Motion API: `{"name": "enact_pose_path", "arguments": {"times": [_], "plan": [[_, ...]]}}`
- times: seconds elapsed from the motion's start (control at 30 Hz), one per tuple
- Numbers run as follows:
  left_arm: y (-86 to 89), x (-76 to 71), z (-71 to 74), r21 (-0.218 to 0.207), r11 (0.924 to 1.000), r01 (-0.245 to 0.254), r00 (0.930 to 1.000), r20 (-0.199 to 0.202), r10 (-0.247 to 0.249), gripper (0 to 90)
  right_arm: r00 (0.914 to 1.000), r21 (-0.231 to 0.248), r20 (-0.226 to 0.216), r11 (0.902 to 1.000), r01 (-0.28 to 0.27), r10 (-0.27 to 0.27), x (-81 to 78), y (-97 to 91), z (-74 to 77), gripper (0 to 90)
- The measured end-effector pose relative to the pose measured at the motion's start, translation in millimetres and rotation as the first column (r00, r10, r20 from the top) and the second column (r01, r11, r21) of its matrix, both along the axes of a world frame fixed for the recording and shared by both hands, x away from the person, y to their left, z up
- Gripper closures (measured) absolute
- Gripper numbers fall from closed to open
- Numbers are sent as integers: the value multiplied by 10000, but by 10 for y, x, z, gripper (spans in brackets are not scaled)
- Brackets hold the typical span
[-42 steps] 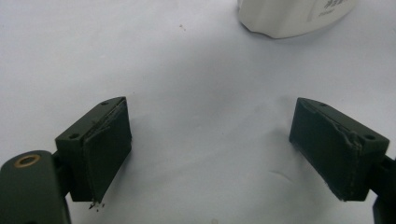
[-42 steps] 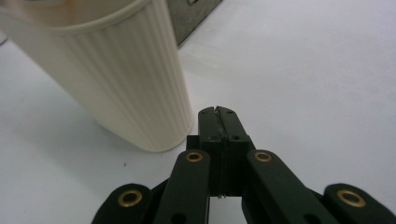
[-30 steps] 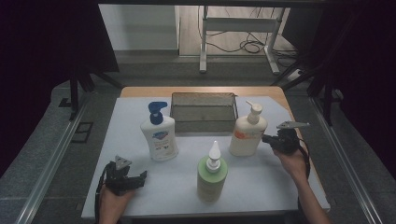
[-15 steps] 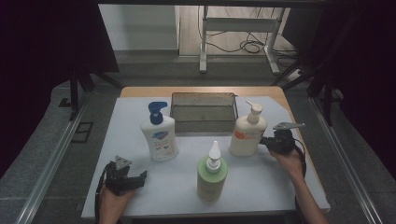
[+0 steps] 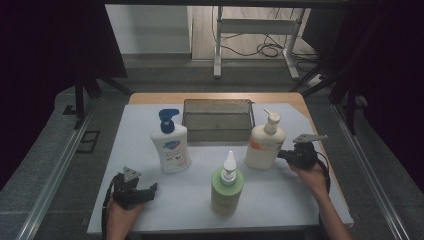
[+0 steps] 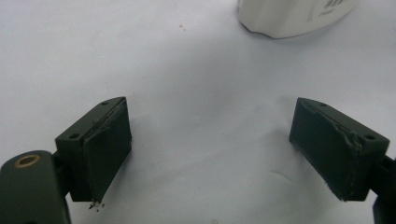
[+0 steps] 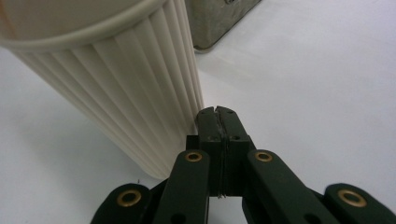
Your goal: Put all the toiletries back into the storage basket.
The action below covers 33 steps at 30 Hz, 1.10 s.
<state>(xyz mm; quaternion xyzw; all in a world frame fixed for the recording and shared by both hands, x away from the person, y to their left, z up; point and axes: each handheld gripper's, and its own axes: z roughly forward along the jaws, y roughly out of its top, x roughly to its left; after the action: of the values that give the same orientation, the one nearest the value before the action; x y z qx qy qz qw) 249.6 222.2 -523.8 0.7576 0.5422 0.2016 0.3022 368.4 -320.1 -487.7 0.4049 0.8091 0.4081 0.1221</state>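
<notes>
Left gripper [image 5: 134, 190] rests low with fingers [image 6: 105, 144] spread wide; right gripper [image 5: 292, 156] fingers pressed together

Metal tray [image 5: 218, 120] sitting at far-centre of table [image 5: 300, 200]. Ribbed bottle [image 5: 264, 145] standing just front-right of tray; blue-pump bottle [image 5: 170, 145] standing front-left of it. Nozzle bottle [image 5: 227, 186] standing well in front of tray, btwn the other two. Right gripper [image 5: 285, 155] lying front-right of tray, tips at ribbed bottle's side. Left gripper [image 5: 150, 190] lying far front-left of tray, near table edge.
</notes>
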Motion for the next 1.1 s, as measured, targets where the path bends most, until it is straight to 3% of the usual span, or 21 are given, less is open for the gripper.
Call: {"name": "enact_pose_path", "arguments": {"times": [1.1], "plan": [[-3, 0, -1, -16, 10000, -20, 10000, 7, 20, 125, 9971, 55, 12, 9970, -766, 766, -356, 110, -20, 861]]}}
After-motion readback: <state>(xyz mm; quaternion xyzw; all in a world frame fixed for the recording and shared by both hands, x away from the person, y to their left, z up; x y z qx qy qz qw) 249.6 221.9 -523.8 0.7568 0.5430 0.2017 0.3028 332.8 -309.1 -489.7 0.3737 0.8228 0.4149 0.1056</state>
